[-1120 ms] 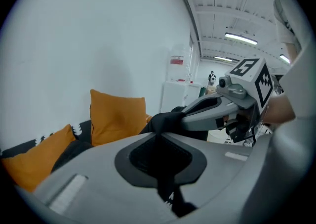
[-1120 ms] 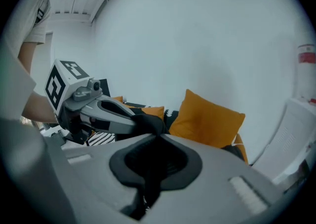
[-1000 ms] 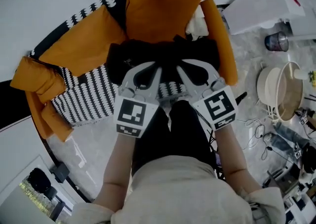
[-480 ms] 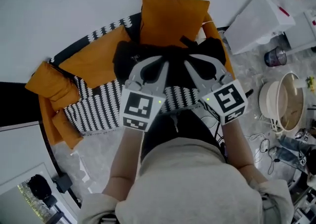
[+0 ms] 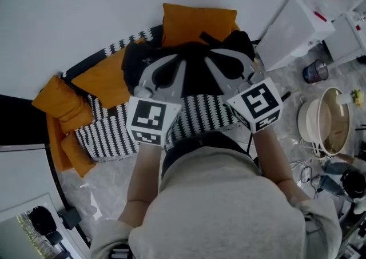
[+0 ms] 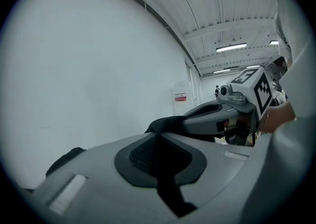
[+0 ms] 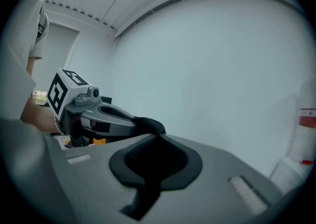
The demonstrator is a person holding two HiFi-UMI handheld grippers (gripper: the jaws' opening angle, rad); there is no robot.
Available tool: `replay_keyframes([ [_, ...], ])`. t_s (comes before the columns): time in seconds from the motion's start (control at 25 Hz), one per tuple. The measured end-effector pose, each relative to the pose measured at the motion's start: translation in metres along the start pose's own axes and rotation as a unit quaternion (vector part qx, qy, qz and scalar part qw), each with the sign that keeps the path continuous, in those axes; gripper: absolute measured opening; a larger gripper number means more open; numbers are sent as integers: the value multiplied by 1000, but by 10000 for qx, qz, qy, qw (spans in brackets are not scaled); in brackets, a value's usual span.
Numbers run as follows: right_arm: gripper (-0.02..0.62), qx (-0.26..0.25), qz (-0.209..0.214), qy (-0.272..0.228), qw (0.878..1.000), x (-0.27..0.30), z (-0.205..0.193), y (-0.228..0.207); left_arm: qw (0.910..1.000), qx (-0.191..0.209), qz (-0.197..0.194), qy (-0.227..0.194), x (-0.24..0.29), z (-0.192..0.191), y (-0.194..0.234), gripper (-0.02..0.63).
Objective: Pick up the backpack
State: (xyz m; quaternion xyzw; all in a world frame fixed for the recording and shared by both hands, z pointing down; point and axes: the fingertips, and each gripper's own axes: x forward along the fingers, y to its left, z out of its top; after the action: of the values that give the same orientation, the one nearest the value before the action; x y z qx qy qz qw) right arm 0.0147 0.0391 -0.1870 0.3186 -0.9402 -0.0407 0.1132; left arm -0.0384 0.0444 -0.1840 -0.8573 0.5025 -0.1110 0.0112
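The black backpack [image 5: 194, 60] hangs in front of the person, above an orange armchair [image 5: 103, 78]. My left gripper [image 5: 166, 72] is shut on the black fabric at its left side. My right gripper [image 5: 229, 64] is shut on the fabric at its right side. In the left gripper view the jaws [image 6: 160, 136] pinch a black fold [image 6: 165, 123], with the right gripper [image 6: 222, 114] just beyond. The right gripper view mirrors this: its jaws [image 7: 158, 141] pinch black cloth [image 7: 148, 125], and the left gripper [image 7: 103, 116] is opposite. The bag's lower part is hidden behind the grippers.
A black-and-white striped cover [image 5: 200, 115] lies on the armchair seat. An orange cushion [image 5: 197, 20] leans at its back. To the right stand a white box [image 5: 291, 29], a dark cup [image 5: 314, 72] and a round pot [image 5: 323, 120]. Cables [image 5: 303, 166] trail over the floor.
Both grippers have risen together with the backpack in them. The bag has come up off the striped seat toward the back cushion.
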Motion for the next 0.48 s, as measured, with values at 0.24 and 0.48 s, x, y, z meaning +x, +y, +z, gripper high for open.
replay_keyframes([
  [0.24,18,-40,-27,-128,9999,-2,3,-1,9999,-54,108,-5,-1,2,-1,20],
  [0.48,18,-80,-35,-145,9999,-6,3,0,9998,-155,141,-41,-2,5,-5,20],
])
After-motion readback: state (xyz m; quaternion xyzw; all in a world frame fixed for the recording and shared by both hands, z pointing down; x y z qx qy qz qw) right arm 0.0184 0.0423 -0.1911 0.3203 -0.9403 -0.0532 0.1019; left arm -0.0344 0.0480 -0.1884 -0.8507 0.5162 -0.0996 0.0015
